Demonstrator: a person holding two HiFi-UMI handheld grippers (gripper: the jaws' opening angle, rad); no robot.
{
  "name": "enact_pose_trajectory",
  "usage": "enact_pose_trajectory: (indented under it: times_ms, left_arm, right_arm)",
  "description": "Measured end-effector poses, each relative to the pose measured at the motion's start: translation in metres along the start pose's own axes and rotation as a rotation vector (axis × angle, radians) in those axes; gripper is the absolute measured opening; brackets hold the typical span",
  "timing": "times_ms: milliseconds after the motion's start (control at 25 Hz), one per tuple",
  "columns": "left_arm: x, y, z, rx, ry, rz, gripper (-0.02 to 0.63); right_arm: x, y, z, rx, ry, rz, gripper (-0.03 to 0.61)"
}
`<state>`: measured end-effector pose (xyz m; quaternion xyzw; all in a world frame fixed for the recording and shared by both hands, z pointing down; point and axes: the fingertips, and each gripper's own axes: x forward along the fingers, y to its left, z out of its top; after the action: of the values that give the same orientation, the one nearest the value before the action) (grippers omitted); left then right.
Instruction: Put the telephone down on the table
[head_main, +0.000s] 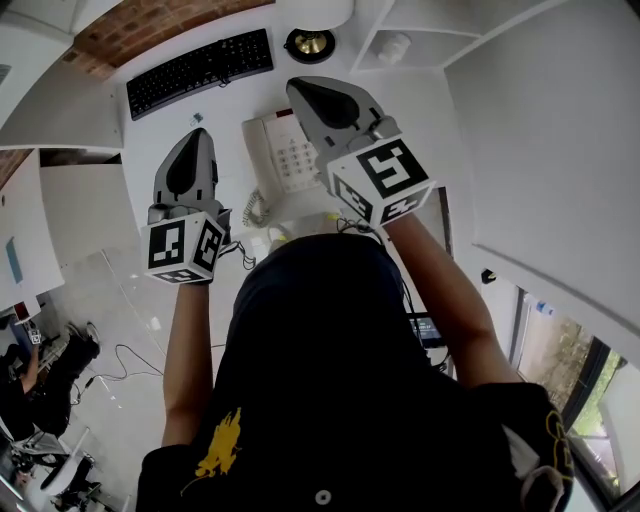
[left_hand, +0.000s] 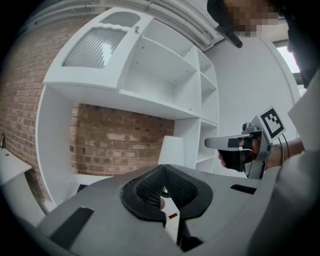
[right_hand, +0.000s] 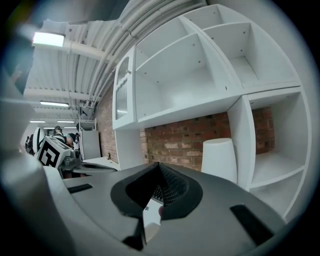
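The telephone (head_main: 283, 158) sits on the table (head_main: 420, 105), its long side pointing away from the person; the right gripper (head_main: 300, 90) hangs just over it; the left gripper (head_main: 202, 137) is farther off. Both are closed and empty.

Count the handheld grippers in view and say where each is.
2. The left gripper hovers over the table, left of the telephone. The right gripper hangs over the telephone's right edge.

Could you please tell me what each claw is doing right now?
Left claw: closed, holding nothing.
Right claw: closed, holding nothing.

Office, kbd (head_main: 200, 72), desk phone (head_main: 283, 152), white shelving (right_hand: 200, 80) - brick wall (left_hand: 120, 137)
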<state>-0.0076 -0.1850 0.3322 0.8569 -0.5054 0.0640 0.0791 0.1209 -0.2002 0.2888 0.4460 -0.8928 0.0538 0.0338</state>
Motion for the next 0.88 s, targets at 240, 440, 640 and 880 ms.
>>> enact_pose_trajectory:
  times_ms: [240, 440, 640, 880]
  left_arm:
    - [-0.003, 0.005, 0.030, 0.051, -0.051, 0.010, 0.017]
    - [-0.007, 0.006, 0.037, 0.061, -0.066, 0.022, 0.017]
    - [-0.007, 0.002, 0.043, 0.059, -0.080, 0.017, 0.017]
    - [-0.009, 0.000, 0.044, 0.063, -0.084, 0.013, 0.017]
  right_arm:
    - [0.004, -0.006, 0.030, -0.051, -0.048, 0.004, -0.005]
    - [0.000, -0.006, 0.037, -0.057, -0.064, 0.003, -0.005]
    - [0.000, 0.000, 0.039, -0.057, -0.067, 0.006, -0.005]
    - [0.000, 0.002, 0.037, -0.057, -0.063, 0.007, -0.005]
